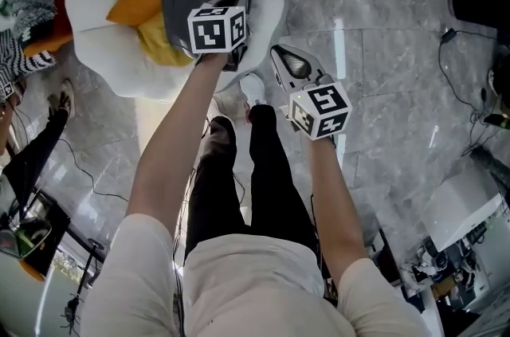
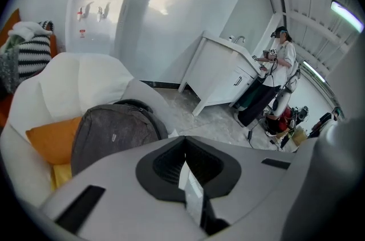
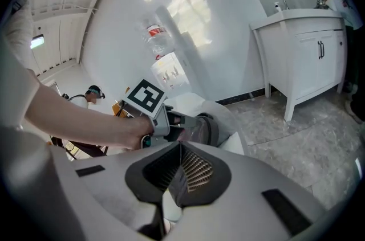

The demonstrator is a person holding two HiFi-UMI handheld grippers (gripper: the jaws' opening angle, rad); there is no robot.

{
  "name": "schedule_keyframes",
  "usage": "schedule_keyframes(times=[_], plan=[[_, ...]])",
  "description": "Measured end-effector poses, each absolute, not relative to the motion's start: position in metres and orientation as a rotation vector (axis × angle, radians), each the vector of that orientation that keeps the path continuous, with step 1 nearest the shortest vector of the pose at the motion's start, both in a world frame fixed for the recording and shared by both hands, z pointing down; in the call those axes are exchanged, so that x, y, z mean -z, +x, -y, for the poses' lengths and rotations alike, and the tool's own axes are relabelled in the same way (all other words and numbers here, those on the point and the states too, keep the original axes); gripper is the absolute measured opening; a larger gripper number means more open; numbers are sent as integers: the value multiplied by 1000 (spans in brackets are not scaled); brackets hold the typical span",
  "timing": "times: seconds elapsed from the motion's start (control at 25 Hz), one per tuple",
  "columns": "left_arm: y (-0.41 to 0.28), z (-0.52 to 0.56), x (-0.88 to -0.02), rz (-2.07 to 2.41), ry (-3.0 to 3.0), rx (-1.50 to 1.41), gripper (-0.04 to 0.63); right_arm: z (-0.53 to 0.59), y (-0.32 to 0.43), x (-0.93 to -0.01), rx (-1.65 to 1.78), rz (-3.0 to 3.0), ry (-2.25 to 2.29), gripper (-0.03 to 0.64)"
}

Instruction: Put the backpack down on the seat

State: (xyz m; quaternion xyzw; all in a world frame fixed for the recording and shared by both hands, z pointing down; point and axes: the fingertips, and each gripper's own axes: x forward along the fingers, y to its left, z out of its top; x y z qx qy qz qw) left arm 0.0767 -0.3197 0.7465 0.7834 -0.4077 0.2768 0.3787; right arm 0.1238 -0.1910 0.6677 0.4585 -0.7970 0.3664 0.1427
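Floor: grey marble tiles [image 1: 382, 48], glossy, with pale joint lines. A black cable [image 1: 458, 80] runs loose across the tiles at the right edge of the head view.

Water dispenser [image 2: 94, 12]: white, upright against the white wall, with an inverted clear bottle [image 3: 155, 37] on top.

Vanity cabinet [image 2: 219, 77]: white, two-door, standing on legs, with a faucet [image 2: 239, 39] at the countertop. A second person [image 2: 279, 63] in a white top stands just beside it.

Cushions: one orange cushion [image 2: 51, 140] touching a yellow cushion [image 1: 159, 41]. A black-and-white striped cushion [image 2: 31, 57] lies at the far left.

Ceiling: one light strip [image 2: 347, 13], lit.
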Motion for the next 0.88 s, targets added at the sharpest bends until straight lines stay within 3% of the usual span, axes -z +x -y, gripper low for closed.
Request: schedule_keyframes(times=[0.88], plan=[[28,275,-575,1086,2168,-661,17,189,104,-562,-954,2403,1192,25]])
